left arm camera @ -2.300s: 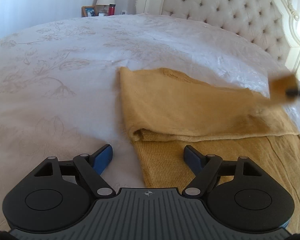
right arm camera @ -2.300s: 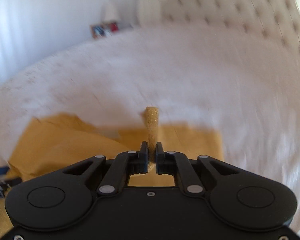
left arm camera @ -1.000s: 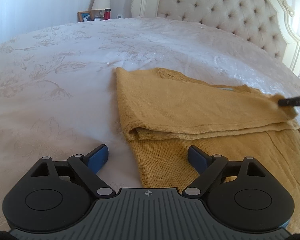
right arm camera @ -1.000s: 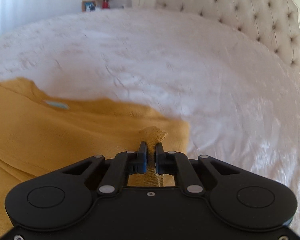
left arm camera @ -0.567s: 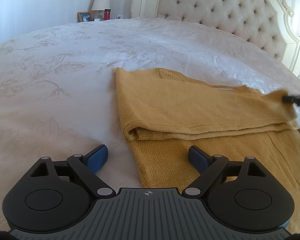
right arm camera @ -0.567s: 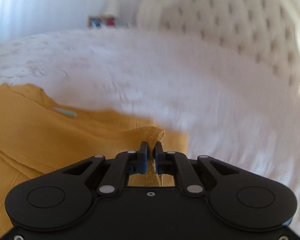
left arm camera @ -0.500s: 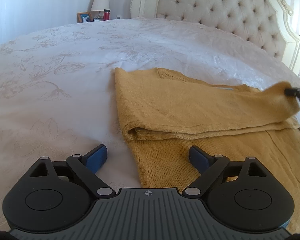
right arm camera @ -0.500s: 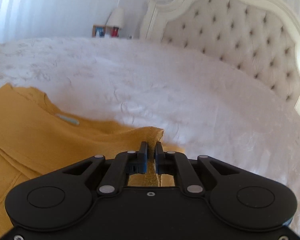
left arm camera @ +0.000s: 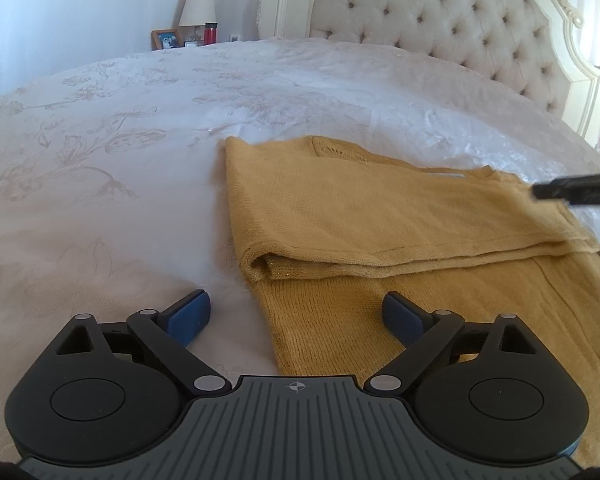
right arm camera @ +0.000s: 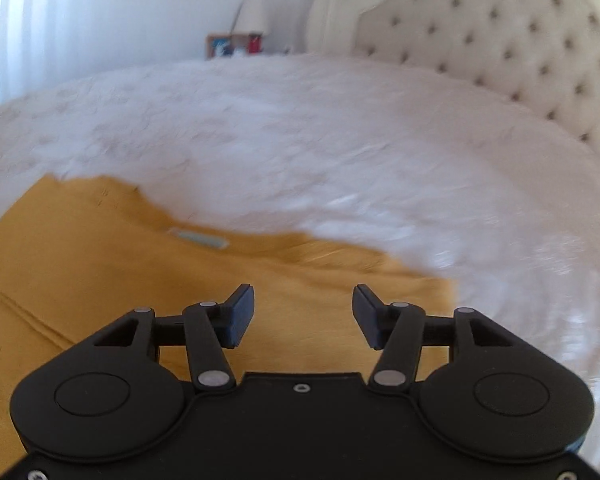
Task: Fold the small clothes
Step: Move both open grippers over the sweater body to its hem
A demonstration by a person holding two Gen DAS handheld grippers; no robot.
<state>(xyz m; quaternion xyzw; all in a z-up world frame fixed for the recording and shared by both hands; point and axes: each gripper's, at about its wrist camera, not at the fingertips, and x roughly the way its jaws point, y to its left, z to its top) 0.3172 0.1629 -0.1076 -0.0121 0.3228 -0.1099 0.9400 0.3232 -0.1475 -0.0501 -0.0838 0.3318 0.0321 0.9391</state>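
a: where was the sweater [left arm camera: 380, 216] sitting compared to the claws?

b: the mustard knit lay flat on the white bed [left arm camera: 120, 152], upper part folded over the lower so there was a doubled edge running across. the left claw [left arm camera: 296, 314] hung right at its near left corner, one blue finger [left arm camera: 190, 312] over bare bedspread, the other over the knit, so the sweater's left edge ran between them.

a: gripping it?

b: nope. jaws were wide and opening a touch more, nothing pinched, just fabric lying below the gap.

a: and the right one?

b: the right claw [right arm camera: 303, 312] was above the far right end of the folded layer, near the neckline with its pale label [right arm camera: 198, 239]. its jaws were opening, about halfway apart, pads clear of the cloth, the knit lying loose under them. from the left view its dark tip [left arm camera: 576, 194] poked in over the sweater's right end.

a: background?

b: tufted headboard [left arm camera: 440, 20], and a lamp [left arm camera: 198, 6] in the far corner.
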